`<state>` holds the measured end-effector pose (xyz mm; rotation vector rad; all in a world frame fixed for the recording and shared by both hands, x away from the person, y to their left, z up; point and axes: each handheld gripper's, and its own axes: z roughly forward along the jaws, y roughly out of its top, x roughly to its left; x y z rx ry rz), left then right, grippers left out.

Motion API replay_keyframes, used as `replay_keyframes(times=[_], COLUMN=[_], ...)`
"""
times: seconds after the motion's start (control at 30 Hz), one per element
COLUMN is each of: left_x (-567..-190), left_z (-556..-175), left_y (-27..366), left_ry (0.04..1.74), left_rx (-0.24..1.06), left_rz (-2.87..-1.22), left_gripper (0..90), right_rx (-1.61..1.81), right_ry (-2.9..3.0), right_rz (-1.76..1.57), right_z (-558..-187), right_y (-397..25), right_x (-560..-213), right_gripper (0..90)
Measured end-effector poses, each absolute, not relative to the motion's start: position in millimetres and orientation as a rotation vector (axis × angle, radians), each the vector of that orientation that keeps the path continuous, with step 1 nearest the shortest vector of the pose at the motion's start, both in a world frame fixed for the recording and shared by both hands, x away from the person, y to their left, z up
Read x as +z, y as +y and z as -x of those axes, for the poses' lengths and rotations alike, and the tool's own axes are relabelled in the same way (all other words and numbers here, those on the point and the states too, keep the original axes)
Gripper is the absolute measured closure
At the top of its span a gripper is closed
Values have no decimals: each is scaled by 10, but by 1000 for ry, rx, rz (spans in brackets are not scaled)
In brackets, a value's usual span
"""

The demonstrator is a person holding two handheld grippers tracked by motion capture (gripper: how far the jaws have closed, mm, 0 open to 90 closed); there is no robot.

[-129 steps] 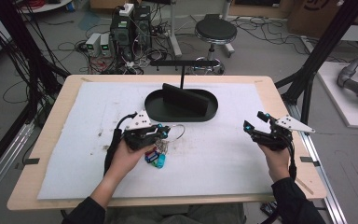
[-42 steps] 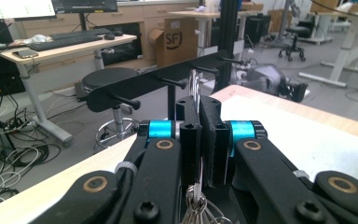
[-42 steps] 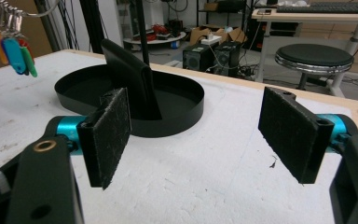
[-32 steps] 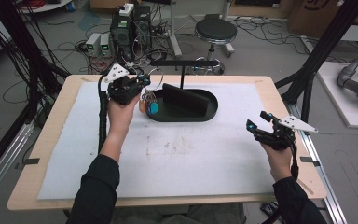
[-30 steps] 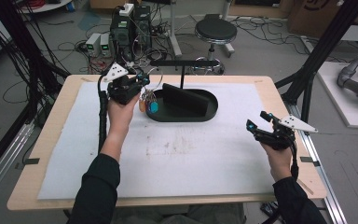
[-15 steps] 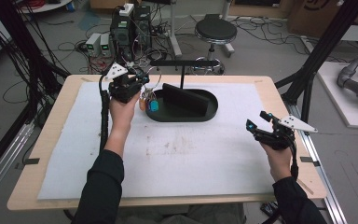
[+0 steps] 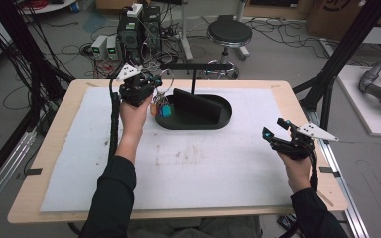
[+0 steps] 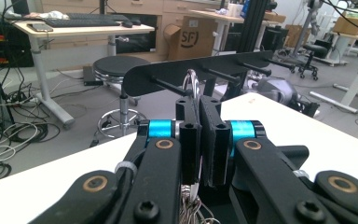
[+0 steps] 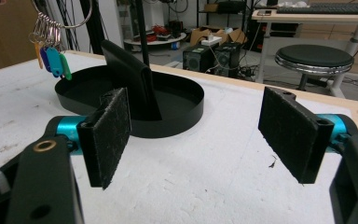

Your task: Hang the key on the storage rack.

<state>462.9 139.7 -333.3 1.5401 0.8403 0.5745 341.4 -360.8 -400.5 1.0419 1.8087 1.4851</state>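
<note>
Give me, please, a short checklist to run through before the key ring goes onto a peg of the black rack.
1. Left gripper shut on the key ring: ok.
2. Ring standing clear above the jaw tips: ok.
3. Ring level with the nearest peg: ok, about level.
4. Ring already over that peg: cannot tell.
5. Keys hanging free above the black tray: ok.
6. Right gripper open and parked away from the rack: ok.
</note>
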Motion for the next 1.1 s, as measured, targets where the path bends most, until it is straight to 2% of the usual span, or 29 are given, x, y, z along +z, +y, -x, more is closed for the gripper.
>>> replay_keyframes(times=[0.73, 1.1], left_x=[-3464, -3486], left_z=[-4688, -4708], left_y=[1402, 1391], left_ry=[900, 961], left_rx=[595, 642], left_rz=[-1545, -1568], left_gripper=[854, 804], right_rx=[1483, 1484], right_ry=[1815, 1820], right_rz=[-1041, -1045], right_z=[-3417, -3417], right_y=[-3607, -3603], right_x=[-4008, -4011], right_gripper=[255, 255])
